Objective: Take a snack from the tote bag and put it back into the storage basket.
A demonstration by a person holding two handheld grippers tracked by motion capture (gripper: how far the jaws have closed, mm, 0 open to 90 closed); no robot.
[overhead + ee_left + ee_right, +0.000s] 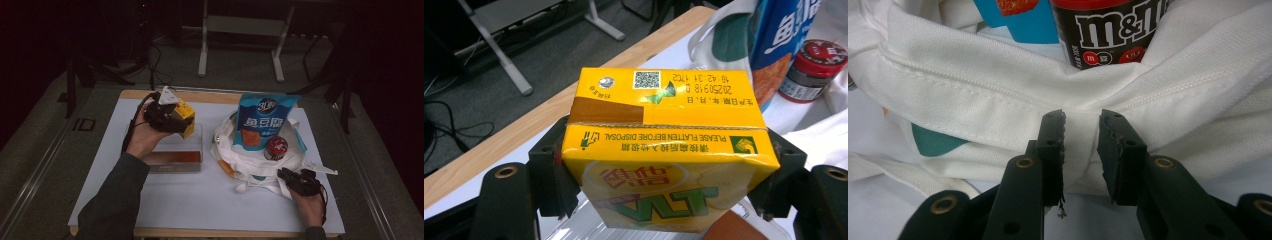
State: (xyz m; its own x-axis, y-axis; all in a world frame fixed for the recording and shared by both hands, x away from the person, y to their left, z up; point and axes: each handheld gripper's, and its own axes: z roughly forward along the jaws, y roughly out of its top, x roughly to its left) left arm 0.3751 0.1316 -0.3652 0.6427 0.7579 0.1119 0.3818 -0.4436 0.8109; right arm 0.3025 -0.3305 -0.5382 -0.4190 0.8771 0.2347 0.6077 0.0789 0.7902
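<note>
A glossy yellow drink carton (666, 150) is clamped side to side in the left gripper (167, 116), raised above a clear plastic tray (176, 155) toward the tabletop's far left. The right gripper (1081, 150) pinches the woven white cloth bag (973, 95) near the right front edge.

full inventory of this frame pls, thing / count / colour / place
drink carton: 1, yellow, held above the clear box at table left
clear box: 1, see-through with a brown-orange base, left of centre on the table
cloth bag: 1, white with a teal patch, table right, mouth open
snack pouch: 1, blue and orange, standing in the cloth bag
candy jar: 1, dark brown with red lid, in the cloth bag beside the snack pouch
table: 1, white top with wooden edge
metal frame: 1, grey, on the floor behind the table
left gripper: 1, black, clamped on the drink carton
right gripper: 1, black, pinching the cloth bag's near rim
</note>
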